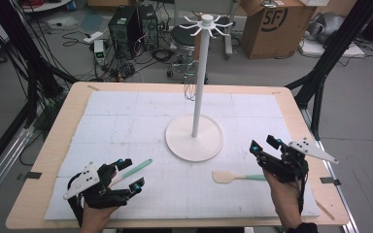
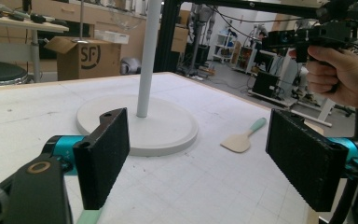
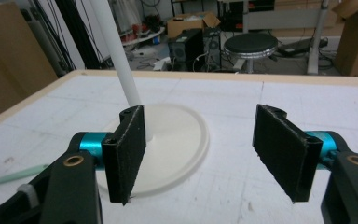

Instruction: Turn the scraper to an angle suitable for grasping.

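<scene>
Left gripper [image 1: 126, 174] sits at 7 o'clock on the mat [image 1: 126, 111], jaws spread wide, nothing clamped. Green utensil [image 1: 133, 170] lies between them, handle pointing out toward 2 o'clock; in the left gripper view its green end [image 2: 89, 217] shows just under the near jaw, contact unclear.

Right gripper [image 1: 263, 144] at 4 o'clock, jaws also wide apart, nothing between them in the right gripper view [image 3: 196, 154]. Spatula [image 1: 237, 176] lies flat on the mat just beside that hand [image 1: 284, 196], on its 9 o'clock side: pale blade toward 9 o'clock, green handle toward the gripper, not touching the pads. It also shows in the left gripper view [image 2: 243, 137], clear of the stand.

Stand [image 1: 199, 73] is upright at mat centre, round base [image 1: 194, 141] flat, hook ring at top. Both utensils lie apart from the base.
</scene>
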A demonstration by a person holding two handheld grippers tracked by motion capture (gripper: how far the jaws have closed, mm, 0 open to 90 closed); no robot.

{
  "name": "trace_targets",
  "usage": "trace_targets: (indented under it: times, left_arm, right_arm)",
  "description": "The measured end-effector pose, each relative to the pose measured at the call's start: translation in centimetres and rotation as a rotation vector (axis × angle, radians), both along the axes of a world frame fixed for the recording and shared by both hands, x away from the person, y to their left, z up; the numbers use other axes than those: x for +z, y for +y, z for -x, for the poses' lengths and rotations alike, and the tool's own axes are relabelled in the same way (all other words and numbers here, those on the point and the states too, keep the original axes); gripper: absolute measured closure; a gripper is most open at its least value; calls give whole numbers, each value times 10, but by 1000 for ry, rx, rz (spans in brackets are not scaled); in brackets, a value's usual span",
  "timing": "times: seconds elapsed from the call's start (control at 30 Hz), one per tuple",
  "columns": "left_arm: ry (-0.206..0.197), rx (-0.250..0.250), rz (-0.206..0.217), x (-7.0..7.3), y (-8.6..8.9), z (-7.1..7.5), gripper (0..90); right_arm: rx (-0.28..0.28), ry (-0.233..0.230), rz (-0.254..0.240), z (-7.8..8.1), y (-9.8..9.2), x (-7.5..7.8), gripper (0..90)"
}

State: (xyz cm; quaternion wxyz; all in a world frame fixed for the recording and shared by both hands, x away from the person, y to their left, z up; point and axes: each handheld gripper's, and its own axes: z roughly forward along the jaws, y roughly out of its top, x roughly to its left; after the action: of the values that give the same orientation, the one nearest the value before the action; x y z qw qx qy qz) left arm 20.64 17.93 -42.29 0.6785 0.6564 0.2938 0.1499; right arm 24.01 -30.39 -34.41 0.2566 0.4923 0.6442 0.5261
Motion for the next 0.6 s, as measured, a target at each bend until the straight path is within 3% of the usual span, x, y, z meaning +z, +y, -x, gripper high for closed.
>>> trace_targets:
  times: [0.2, 0.4, 0.47, 0.6]
  left_arm:
    - [-5, -1, -2, 1, -2, 1, 222]
    - [-12, -1, -5, 1, -3, 2, 222]
    - [-14, -5, -7, 2, -4, 2, 222]
    - [-14, -6, -11, 2, -5, 3, 222]
  right_arm:
    - [1, 44, -11, 7, -9, -12, 389]
    - [42, 94, -77, 14, -23, -23, 607]
    - [21, 119, -88, 16, -28, -28, 626]
    - [23, 160, -118, 20, -36, -37, 772]
